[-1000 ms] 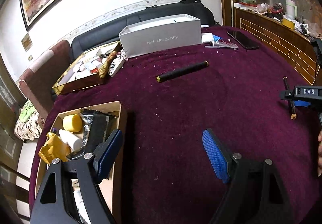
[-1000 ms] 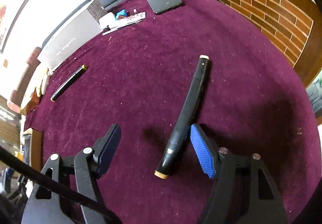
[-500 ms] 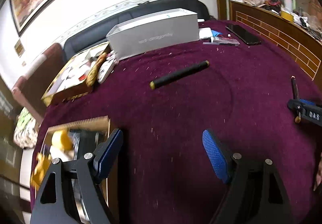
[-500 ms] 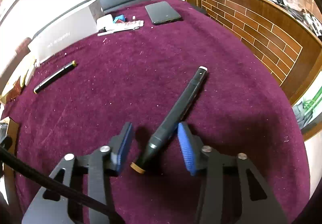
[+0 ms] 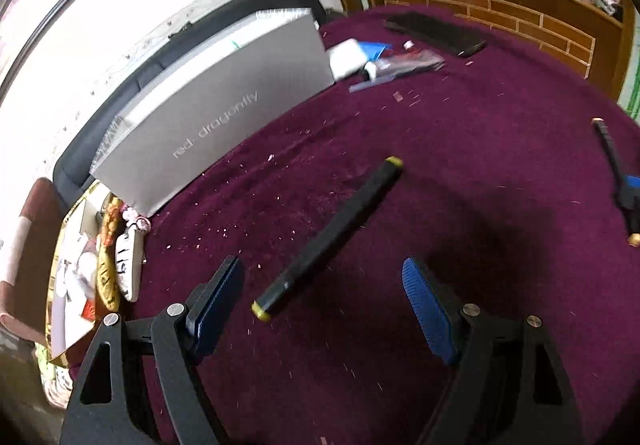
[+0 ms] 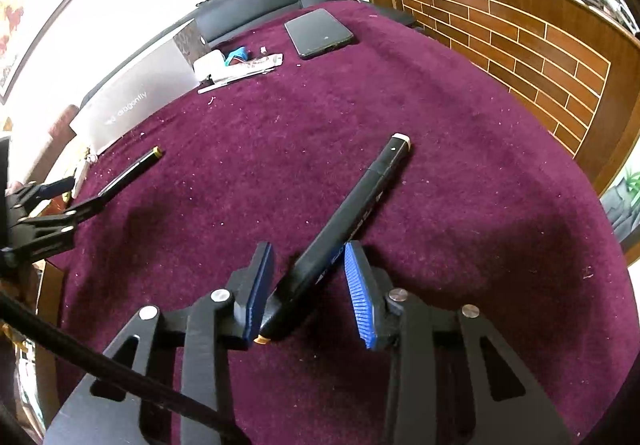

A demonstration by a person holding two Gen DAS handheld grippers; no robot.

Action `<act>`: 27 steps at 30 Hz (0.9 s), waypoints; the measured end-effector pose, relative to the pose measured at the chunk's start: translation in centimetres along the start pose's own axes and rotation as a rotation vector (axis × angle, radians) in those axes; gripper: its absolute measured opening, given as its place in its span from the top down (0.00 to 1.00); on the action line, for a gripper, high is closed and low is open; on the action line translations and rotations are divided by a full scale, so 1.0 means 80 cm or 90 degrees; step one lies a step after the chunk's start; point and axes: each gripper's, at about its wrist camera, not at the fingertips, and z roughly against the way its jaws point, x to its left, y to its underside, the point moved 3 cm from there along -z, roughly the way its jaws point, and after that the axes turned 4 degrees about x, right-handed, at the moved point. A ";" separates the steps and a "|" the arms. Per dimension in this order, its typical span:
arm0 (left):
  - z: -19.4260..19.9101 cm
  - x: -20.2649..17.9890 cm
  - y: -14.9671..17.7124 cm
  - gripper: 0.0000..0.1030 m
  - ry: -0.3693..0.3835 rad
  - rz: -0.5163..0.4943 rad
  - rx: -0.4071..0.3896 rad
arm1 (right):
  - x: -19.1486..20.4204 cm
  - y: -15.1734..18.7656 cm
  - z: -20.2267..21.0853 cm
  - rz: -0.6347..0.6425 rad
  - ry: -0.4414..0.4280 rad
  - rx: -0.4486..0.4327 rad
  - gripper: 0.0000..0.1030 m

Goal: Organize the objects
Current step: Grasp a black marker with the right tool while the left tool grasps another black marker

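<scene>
- Over the maroon tabletop (image 5: 460,133), our left tool (image 5: 324,293) had swung from the cardboard box to straddle the yellow-capped marker (image 5: 328,237), pads apart.
- Our right tool (image 6: 308,285) had just been closing around the cream-capped marker (image 6: 340,233); whether both pads gripped it, we couldn't tell.

Only legible text: "red dragonfly", pale lettering on the long grey cardboard box (image 5: 224,117) at the table's far left.

Cloth (image 6: 440,149): maroon, beneath the gripper, speckled with pale crumbs.
Phone (image 6: 319,33): dark, flat, far ahead of gripper.
Grey box (image 5: 224,113): ahead-left, lettered "red dragonfly".
Sofa (image 6: 256,11): black, beyond the box.
Brick-pattern counter (image 6: 520,45): ahead-right, cluttered on top.
</scene>
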 end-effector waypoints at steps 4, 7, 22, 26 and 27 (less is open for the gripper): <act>-0.033 0.003 -0.002 0.25 0.011 0.036 0.022 | -0.002 -0.001 0.001 -0.011 -0.009 0.001 0.66; -0.040 0.005 -0.004 0.33 0.053 0.080 0.019 | -0.003 -0.001 0.001 -0.016 -0.014 0.002 0.65; -0.002 -0.074 0.023 0.88 0.125 0.076 0.036 | -0.032 -0.004 0.008 -0.118 -0.122 0.000 0.63; 0.000 -0.089 0.021 0.88 0.078 0.078 0.006 | -0.022 -0.006 0.007 -0.092 -0.086 -0.002 0.60; 0.002 -0.093 0.022 0.89 0.079 0.082 0.009 | -0.019 -0.006 0.006 -0.087 -0.074 0.002 0.60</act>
